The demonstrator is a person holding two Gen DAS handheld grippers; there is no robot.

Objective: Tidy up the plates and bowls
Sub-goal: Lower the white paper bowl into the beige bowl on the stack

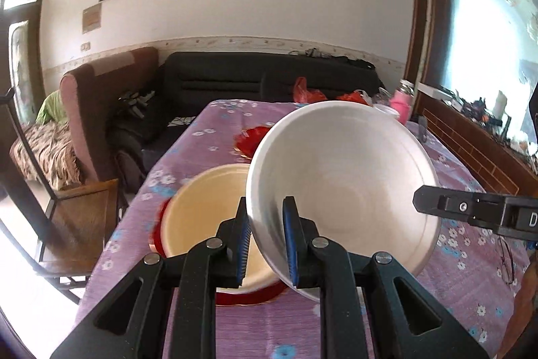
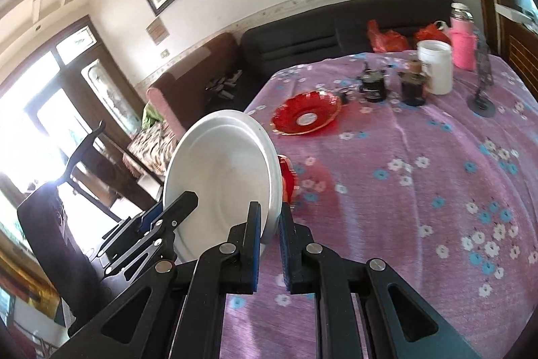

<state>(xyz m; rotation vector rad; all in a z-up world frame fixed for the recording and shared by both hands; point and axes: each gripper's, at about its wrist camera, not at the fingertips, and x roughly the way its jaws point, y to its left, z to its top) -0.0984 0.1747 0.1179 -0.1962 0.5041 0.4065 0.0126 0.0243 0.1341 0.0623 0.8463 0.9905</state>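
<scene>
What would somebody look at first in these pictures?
Probably the big white bowl, tilted up in the air over the purple flowered tablecloth, with the left gripper pinching its rim between blue-padded fingers. Next, the cream bowl sitting on a red plate just left of it. Farther back on the table lies a shiny red glass dish.

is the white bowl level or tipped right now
Tipped. The white bowl is held off the table, its rim clamped between the left gripper fingers, its empty inside facing the left wrist camera.
</scene>
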